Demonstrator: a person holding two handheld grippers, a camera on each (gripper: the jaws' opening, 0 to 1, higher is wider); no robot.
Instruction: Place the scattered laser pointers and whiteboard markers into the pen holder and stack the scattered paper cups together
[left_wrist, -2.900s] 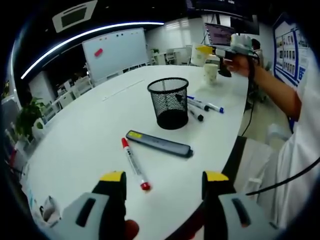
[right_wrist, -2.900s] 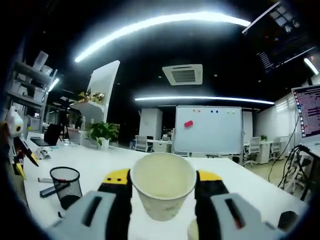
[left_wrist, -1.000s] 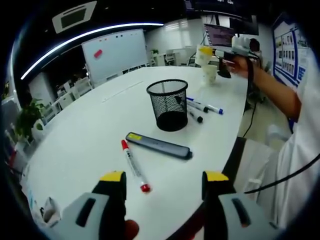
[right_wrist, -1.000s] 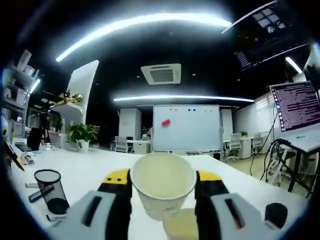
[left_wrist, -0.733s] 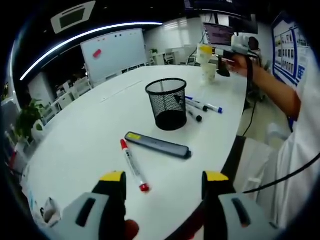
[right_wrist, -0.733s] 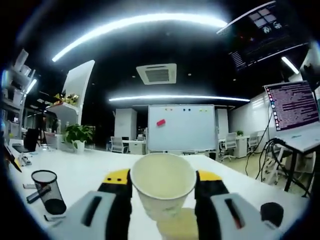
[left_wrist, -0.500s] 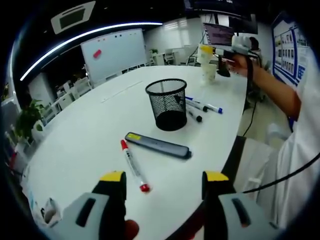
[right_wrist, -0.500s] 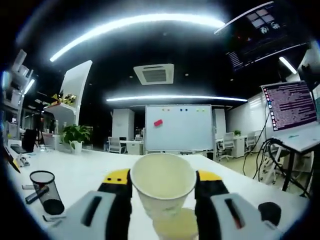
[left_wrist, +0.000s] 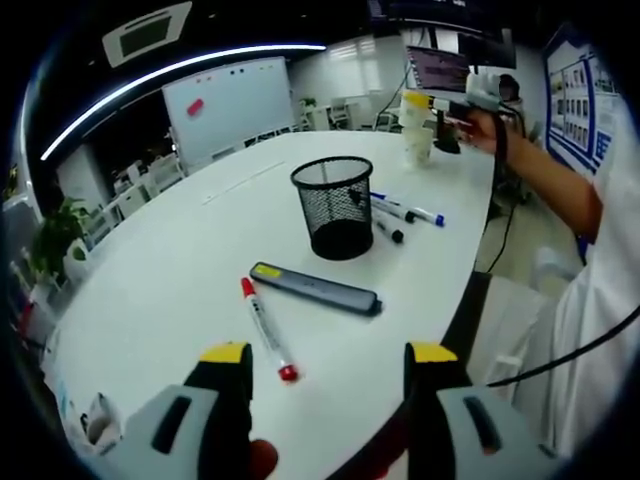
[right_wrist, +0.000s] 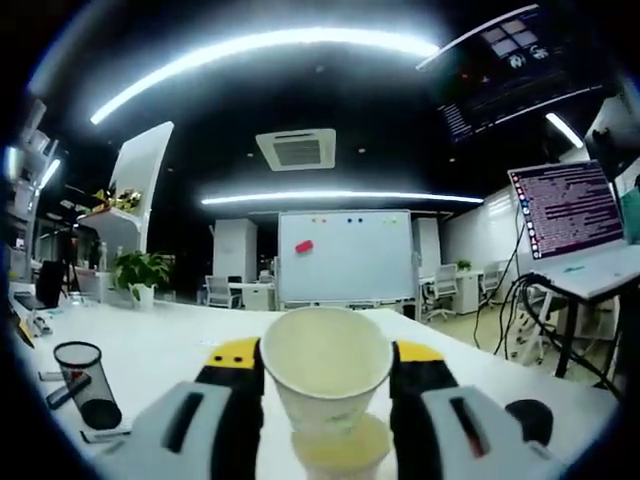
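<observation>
While my right hand-held gripper (right_wrist: 326, 385) stays clamped on a paper cup (right_wrist: 326, 383), its jaws pressed against both sides of the cup, a second paper cup (right_wrist: 340, 448) now sits directly beneath it on the tabletop (right_wrist: 180, 350); half a second ago that lower cup lay slightly to the right. The held cup stands upright, mouth toward the camera, its base just above the lower cup's rim; I cannot tell whether they touch.

In the left gripper view, my left hand-held gripper (left_wrist: 327, 400) has stayed near the tabletop's near edge, jaws spread apart with nothing between them. The black mesh pen holder (left_wrist: 335, 206) stands upright mid-table, unmoved. Near of it lie a dark laser pointer (left_wrist: 316, 288) and a red-capped whiteboard marker (left_wrist: 264, 327), close together but apart. Just right of the holder lie more markers (left_wrist: 405, 211). At the far right, the right gripper holds the cup over the other.
</observation>
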